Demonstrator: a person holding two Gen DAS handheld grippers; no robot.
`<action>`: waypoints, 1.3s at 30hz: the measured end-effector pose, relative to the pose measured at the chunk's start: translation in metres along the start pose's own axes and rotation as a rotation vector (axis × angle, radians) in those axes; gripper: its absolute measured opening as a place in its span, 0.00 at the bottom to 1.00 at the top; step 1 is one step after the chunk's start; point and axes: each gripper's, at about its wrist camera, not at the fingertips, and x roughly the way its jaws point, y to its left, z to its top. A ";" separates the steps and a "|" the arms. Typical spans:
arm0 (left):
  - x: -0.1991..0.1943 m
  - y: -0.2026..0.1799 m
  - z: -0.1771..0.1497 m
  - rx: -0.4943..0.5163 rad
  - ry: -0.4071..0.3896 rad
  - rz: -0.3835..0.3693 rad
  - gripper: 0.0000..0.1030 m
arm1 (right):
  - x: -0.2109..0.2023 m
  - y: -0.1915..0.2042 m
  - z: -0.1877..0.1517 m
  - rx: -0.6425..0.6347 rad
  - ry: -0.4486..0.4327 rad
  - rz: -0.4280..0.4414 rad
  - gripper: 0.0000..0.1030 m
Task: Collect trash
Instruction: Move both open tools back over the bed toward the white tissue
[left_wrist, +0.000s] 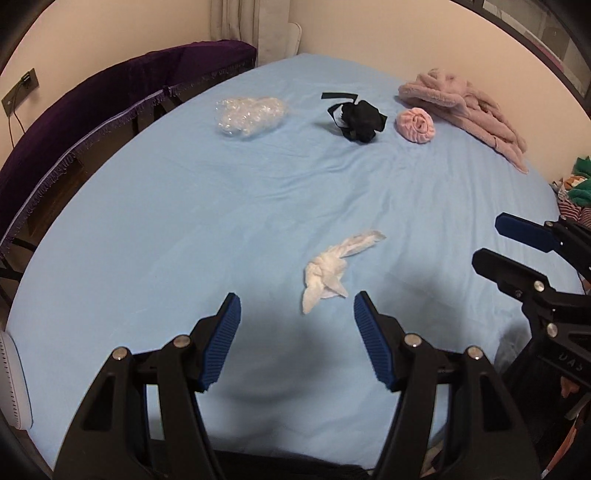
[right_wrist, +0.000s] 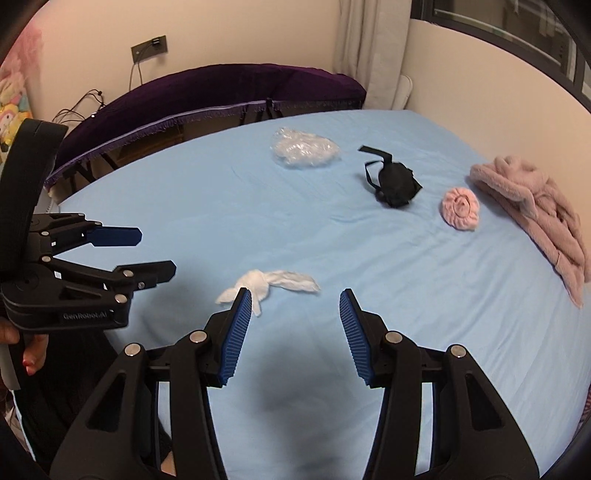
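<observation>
Jaws on your left gripper (left_wrist: 297, 308) stand apart with nothing between the blue pads, hanging over the light blue sheet (left_wrist: 184, 221), and your right gripper (right_wrist: 295, 304) matches it, spread wide and empty as well. Take the crumpled white tissue (left_wrist: 332, 267) as your landmark: it lies on the sheet just beyond your left fingertips, touching neither pad, and in the right wrist view it sits just past the left pad of your right gripper, partly behind that tip. Your right gripper pokes in to the right of the tissue in the left view, clear of it. Farther up the bed from the tissue, a clear plastic wad (left_wrist: 251, 116) lies to the left, and a black bundle with straps (left_wrist: 356, 116) rests almost straight beyond. Right of that bundle, just beside it, sits a pink rolled cloth (left_wrist: 415, 124), and past that a pink fluffy garment (left_wrist: 469, 110) is heaped near the wall. Left of the tissue, off the bed's edge, runs a purple fringed cover (left_wrist: 92, 110).
</observation>
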 end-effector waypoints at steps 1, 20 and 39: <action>0.008 -0.003 -0.001 0.000 0.012 -0.006 0.62 | 0.004 -0.001 -0.002 0.005 0.006 -0.003 0.47; 0.114 -0.022 0.011 -0.007 0.172 -0.045 0.62 | 0.084 -0.033 -0.016 0.104 0.138 -0.009 0.47; 0.156 -0.022 0.032 0.019 0.142 0.002 0.29 | 0.108 -0.054 -0.011 0.149 0.157 0.017 0.46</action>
